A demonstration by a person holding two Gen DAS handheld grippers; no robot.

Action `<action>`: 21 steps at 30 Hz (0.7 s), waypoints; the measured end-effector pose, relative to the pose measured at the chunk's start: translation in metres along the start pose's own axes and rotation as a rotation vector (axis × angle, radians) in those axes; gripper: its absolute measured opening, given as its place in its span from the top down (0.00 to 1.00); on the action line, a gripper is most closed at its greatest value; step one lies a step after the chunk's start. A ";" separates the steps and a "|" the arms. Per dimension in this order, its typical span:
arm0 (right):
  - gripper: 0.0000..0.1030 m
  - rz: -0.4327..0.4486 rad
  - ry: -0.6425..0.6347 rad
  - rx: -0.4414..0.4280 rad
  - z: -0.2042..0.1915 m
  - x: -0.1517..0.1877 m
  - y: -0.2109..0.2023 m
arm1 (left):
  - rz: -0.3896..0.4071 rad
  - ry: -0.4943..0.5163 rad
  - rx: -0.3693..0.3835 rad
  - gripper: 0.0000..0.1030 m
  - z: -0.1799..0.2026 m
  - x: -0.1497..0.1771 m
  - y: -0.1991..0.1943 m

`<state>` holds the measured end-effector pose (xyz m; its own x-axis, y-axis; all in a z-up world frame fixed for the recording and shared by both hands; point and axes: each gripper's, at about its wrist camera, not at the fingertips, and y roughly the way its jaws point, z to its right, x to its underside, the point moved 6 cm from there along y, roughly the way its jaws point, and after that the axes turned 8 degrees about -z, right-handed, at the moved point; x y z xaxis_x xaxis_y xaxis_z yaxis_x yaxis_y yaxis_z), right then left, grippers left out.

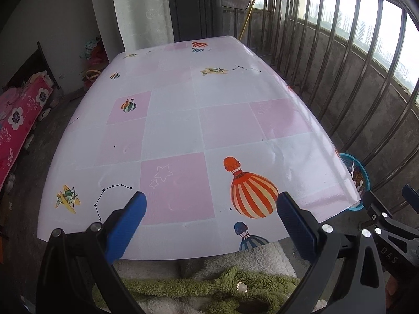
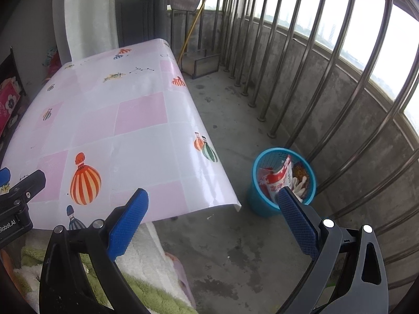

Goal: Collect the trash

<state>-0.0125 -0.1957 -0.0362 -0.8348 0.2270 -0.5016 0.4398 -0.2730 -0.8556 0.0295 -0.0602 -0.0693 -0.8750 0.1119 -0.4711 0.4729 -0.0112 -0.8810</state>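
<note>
A blue mesh waste basket (image 2: pixel 262 201) stands on the concrete floor to the right of the table. Inside it are a red-and-white snack bag (image 2: pixel 277 179) and other wrappers. My right gripper (image 2: pixel 212 198) is open with nothing between its fingers, held above the floor between the table's near corner and the basket. My left gripper (image 1: pixel 210 202) is open and empty over the near edge of the table (image 1: pixel 172 130), which has a pink-and-white balloon-print cloth. The basket's rim (image 1: pixel 362 167) peeks out past the table's right edge in the left wrist view.
Metal railing bars (image 2: pixel 314 83) and a low concrete wall run along the right. A fluffy white-and-green garment (image 1: pixel 222 282) lies below the grippers. A yellow broom handle (image 2: pixel 192 28) and a metal frame (image 2: pixel 199 64) sit at the far end. A bed with a pink floral cover (image 1: pixel 18 120) is at the left.
</note>
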 end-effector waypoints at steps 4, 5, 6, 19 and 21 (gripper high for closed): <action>0.08 0.004 0.003 0.014 0.002 0.000 -0.001 | 0.008 0.010 -0.001 0.05 0.004 -0.002 0.000; 0.08 0.005 0.004 0.012 0.003 -0.001 -0.001 | 0.008 0.012 -0.001 0.05 0.004 -0.002 0.000; 0.08 0.005 0.005 0.012 0.003 -0.001 -0.001 | 0.008 0.013 -0.003 0.05 0.004 -0.002 0.000; 0.08 0.007 0.004 0.013 0.002 0.000 -0.001 | 0.010 0.012 -0.013 0.05 0.003 -0.003 0.001; 0.08 0.005 0.004 0.014 0.002 0.000 -0.001 | 0.010 0.012 -0.015 0.05 0.003 -0.002 0.001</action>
<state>-0.0138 -0.1971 -0.0357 -0.8314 0.2294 -0.5061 0.4389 -0.2875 -0.8513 0.0319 -0.0636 -0.0694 -0.8690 0.1239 -0.4791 0.4831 0.0026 -0.8755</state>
